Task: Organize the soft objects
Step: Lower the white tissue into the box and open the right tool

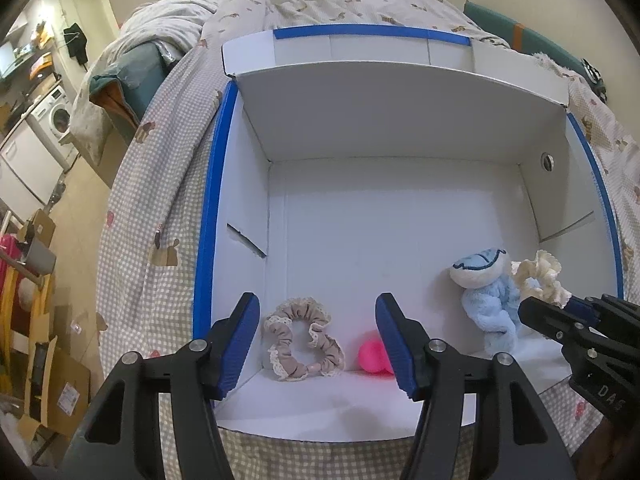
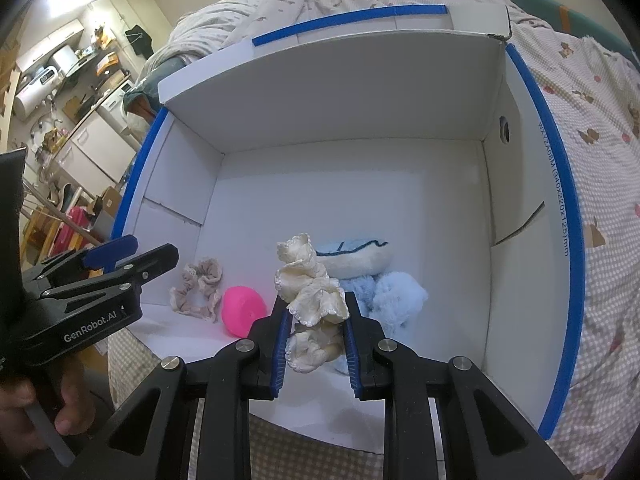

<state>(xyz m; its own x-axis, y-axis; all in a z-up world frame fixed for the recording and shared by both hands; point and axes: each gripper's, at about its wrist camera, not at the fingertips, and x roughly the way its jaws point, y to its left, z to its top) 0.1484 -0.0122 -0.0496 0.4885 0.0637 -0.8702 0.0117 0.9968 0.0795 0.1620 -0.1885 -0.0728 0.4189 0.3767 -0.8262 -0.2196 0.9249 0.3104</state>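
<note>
Cream scrunchie (image 2: 310,292) pinched in right gripper (image 2: 316,344) over the box; left gripper (image 1: 316,344) wide and empty.

White box (image 1: 400,208) with blue-taped rim sits on the bed (image 1: 160,184), flap up at far side. Inside, along the near wall: beige scrunchie (image 1: 302,340) toward near-left corner, pink ball (image 1: 372,356) just beside it, blue plush toy (image 1: 486,300) toward near-right. Right gripper holds the cream scrunchie above the plush, likely for dropping in with the rest. Left gripper hovers, jaws spread, over beige scrunchie and ball.

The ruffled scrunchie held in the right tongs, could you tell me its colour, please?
Cream ruffled scrunchie; clearest in the right wrist view.
</note>
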